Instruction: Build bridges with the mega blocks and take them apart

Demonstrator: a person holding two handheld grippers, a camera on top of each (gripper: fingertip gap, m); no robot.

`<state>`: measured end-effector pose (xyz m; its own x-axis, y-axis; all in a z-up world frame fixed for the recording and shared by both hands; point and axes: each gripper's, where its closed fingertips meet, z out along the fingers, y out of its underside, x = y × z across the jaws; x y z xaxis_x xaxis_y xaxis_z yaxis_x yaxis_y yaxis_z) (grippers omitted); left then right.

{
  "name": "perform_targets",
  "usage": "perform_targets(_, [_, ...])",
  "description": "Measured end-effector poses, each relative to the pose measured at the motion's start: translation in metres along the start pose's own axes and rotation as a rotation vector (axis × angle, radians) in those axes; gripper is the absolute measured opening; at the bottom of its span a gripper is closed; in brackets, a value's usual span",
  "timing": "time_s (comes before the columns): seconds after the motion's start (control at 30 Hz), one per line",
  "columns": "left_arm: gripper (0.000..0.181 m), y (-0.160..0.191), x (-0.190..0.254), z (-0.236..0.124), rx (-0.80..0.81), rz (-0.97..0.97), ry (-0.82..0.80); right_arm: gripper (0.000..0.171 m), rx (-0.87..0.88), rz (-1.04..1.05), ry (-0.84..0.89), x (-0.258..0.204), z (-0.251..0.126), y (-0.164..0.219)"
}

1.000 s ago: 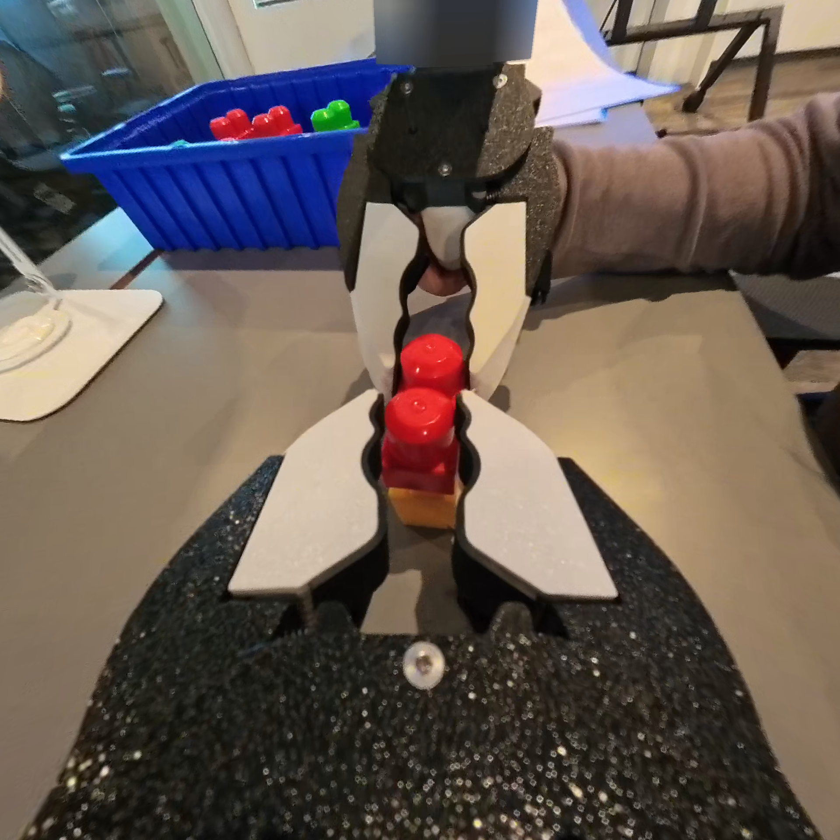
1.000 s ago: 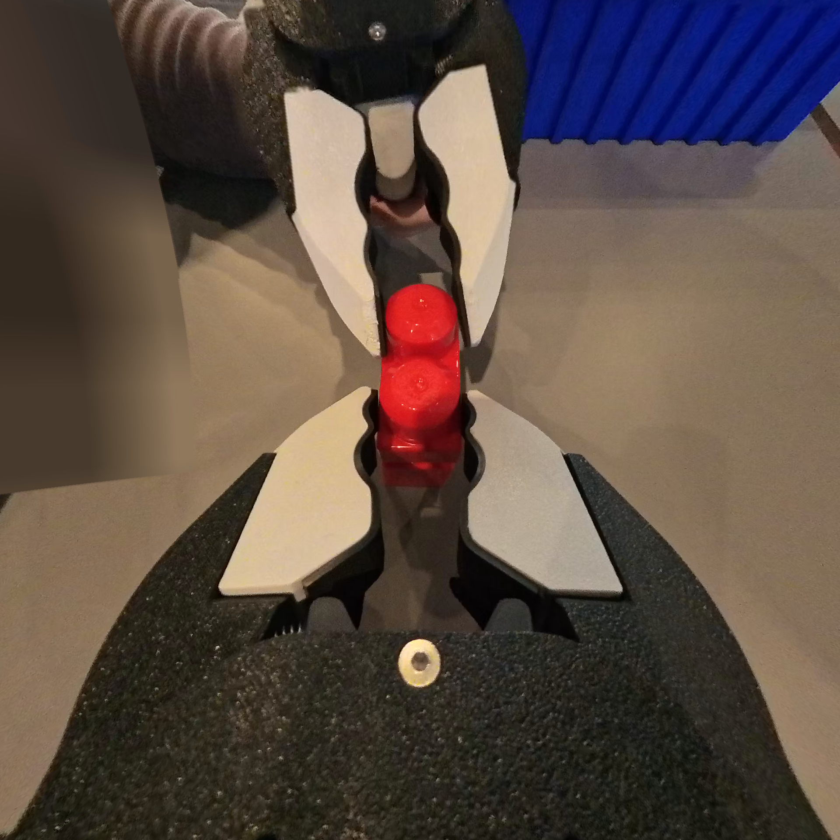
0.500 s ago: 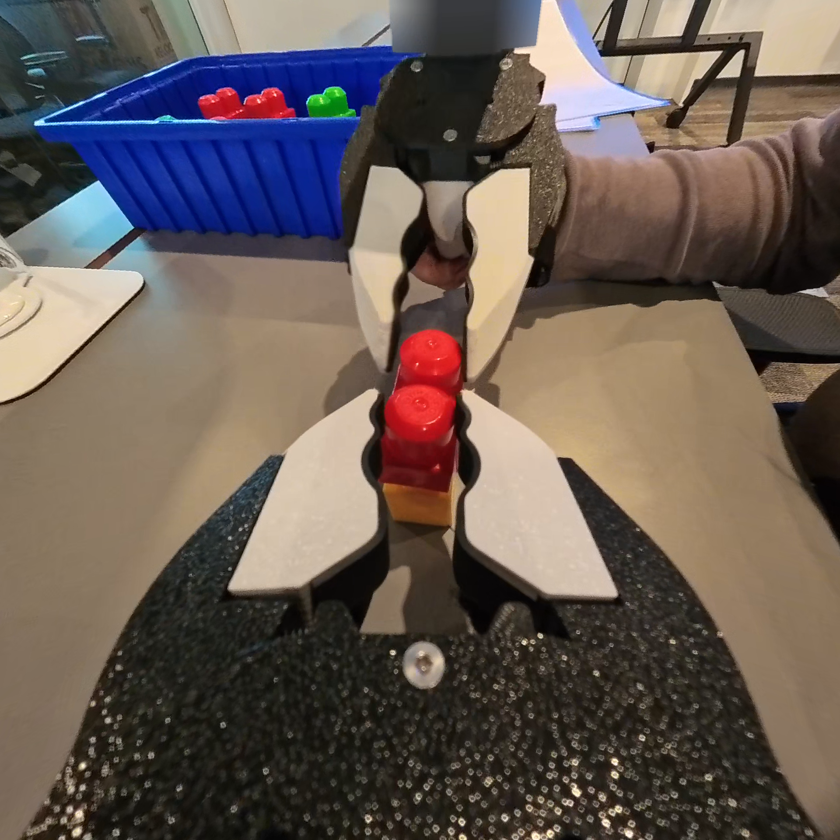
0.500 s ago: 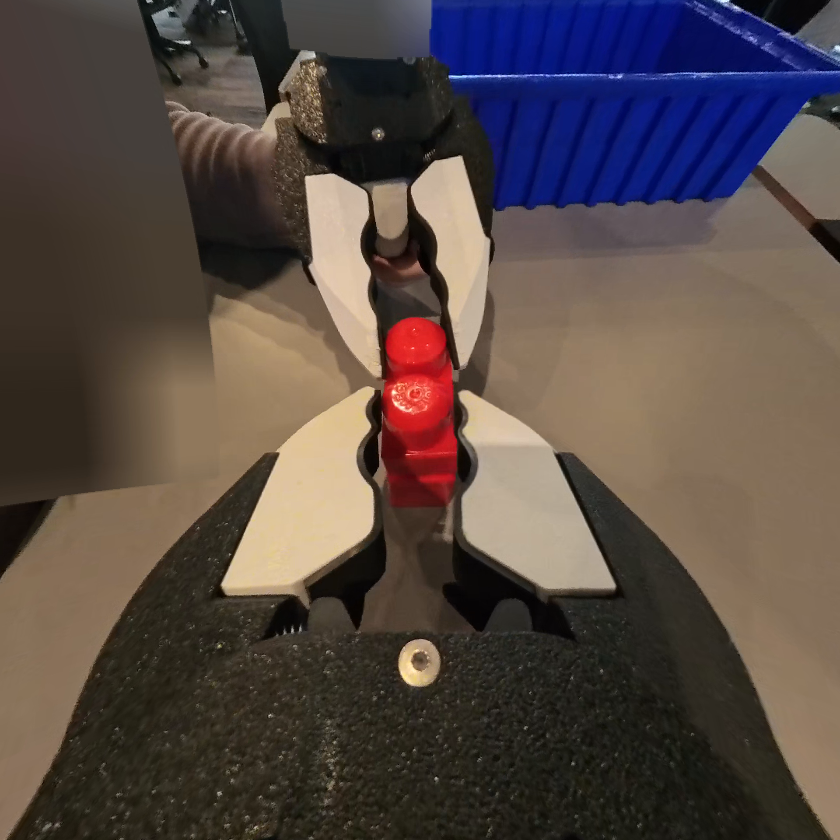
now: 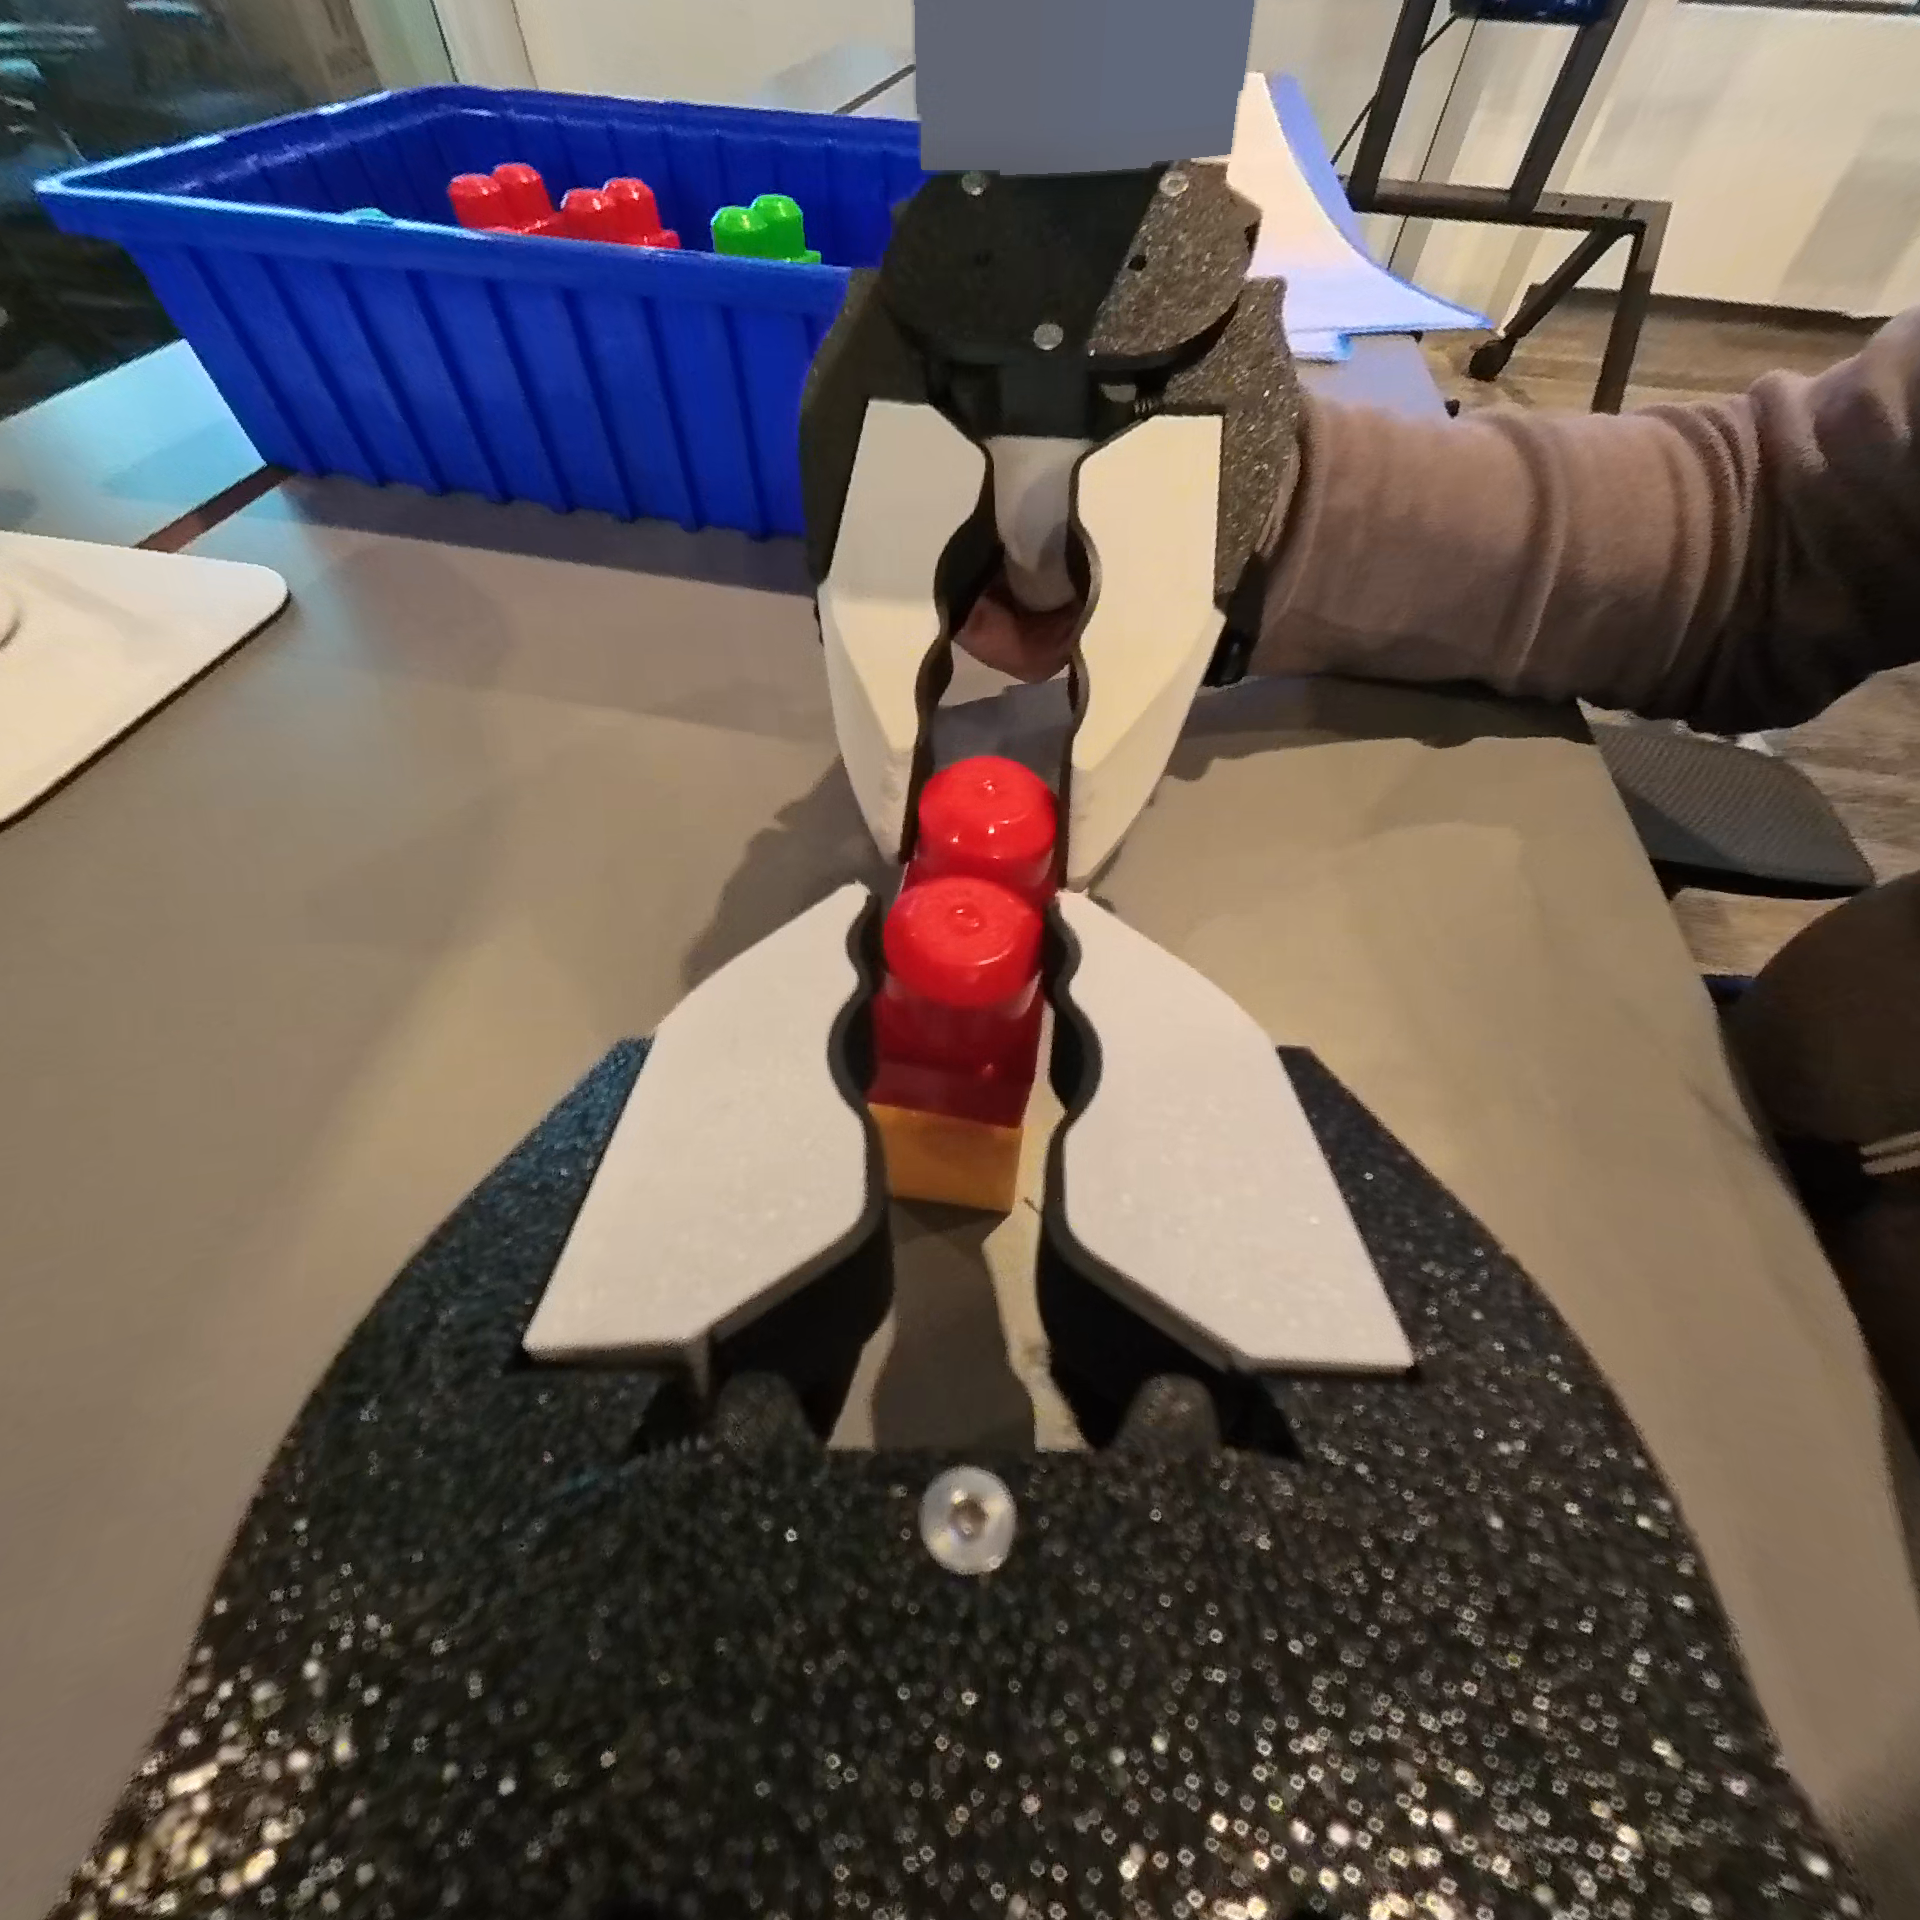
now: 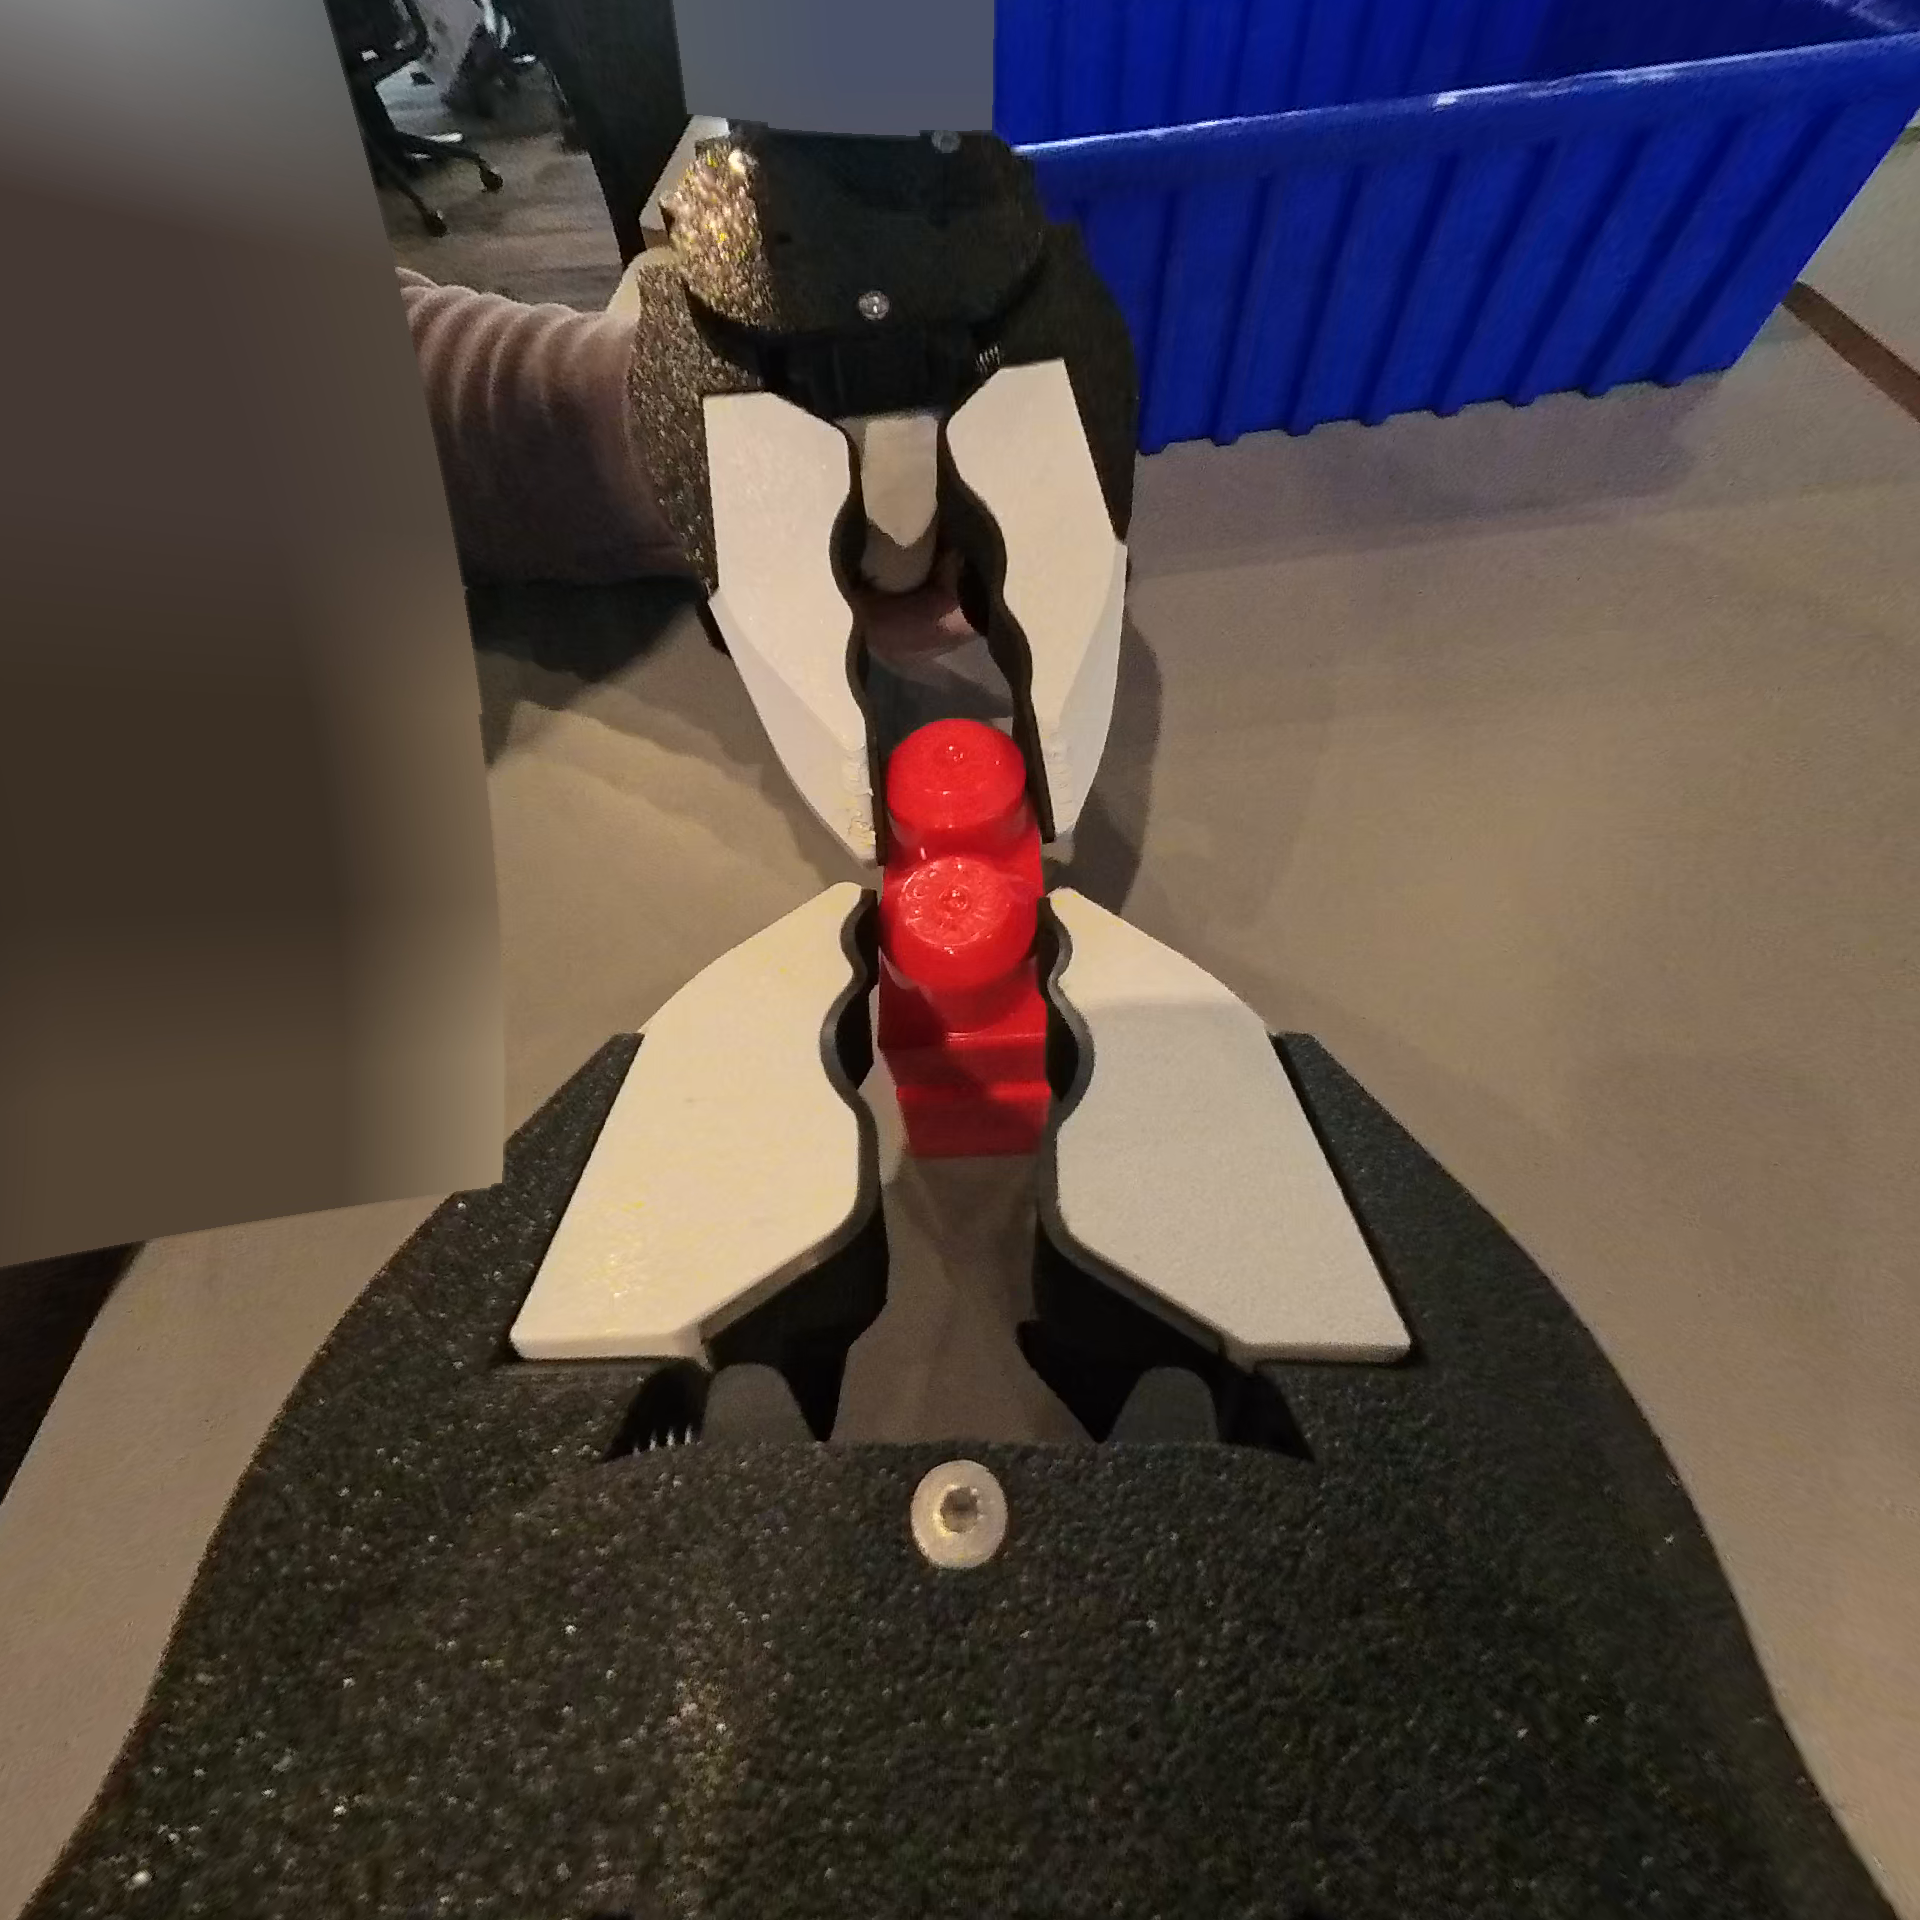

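Observation:
A red two-stud mega block (image 5: 956,1039) sits on a yellow block (image 5: 951,1164) over the grey table (image 5: 416,935). My left gripper (image 5: 966,914) is shut on the near end of the red block. My right gripper (image 5: 987,831) faces it and is shut on the far end. In the right wrist view the right gripper (image 6: 956,904) pinches the red block (image 6: 966,1039), with the left gripper (image 6: 961,821) opposite. There more red shows under the near end, and the yellow block is hidden.
A blue bin (image 5: 468,343) stands at the back left and holds red blocks (image 5: 561,213) and a green block (image 5: 764,229); it also shows in the right wrist view (image 6: 1455,260). A white mat (image 5: 94,665) lies at the left. A sleeved arm (image 5: 1558,551) reaches in from the right. Both grippers' tips are close together, under 4 cm apart.
Both grippers stay shut on the red block. The right wrist view has tilted up, so more of the blue bin shows. The left wrist view has shifted slightly.

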<state>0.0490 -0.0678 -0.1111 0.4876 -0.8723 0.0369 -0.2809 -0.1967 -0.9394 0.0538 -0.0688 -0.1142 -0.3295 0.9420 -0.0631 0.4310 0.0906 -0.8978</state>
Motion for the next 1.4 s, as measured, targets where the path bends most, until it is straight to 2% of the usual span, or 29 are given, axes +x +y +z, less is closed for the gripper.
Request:
perform_targets(0.27, [0.029, 0.002, 0.0, 0.001, 0.005, -0.073, 0.048, 0.029, -0.025, 0.05, -0.059, -0.001, 0.001, 0.003])
perform_targets(0.67, [0.029, 0.003, 0.001, 0.002, 0.031, 0.01, 0.038, 0.029, -0.103, -0.033, -0.036, -0.001, 0.002, 0.007])
perform_targets(0.8, [0.029, 0.006, 0.002, -0.002, -0.011, 0.039, 0.057, 0.029, -0.09, -0.027, -0.043, -0.001, 0.003, 0.006])
perform_targets(0.87, [0.042, 0.008, 0.0, -0.006, -0.032, 0.032, 0.055, 0.029, -0.093, -0.032, -0.041, -0.001, 0.002, 0.006])
perform_targets(1.13, [0.053, 0.027, 0.003, -0.002, -0.179, 0.092, 0.041, 0.029, -0.081, -0.068, -0.042, -0.004, 0.003, 0.004])
perform_targets(1.27, [0.054, 0.019, 0.005, -0.003, -0.136, 0.099, 0.047, 0.045, -0.069, -0.056, -0.007, 0.001, 0.0, 0.007])
perform_targets(1.4, [0.051, 0.019, 0.005, -0.003, -0.124, 0.098, 0.042, 0.043, -0.066, -0.036, -0.023, 0.001, 0.002, 0.011])
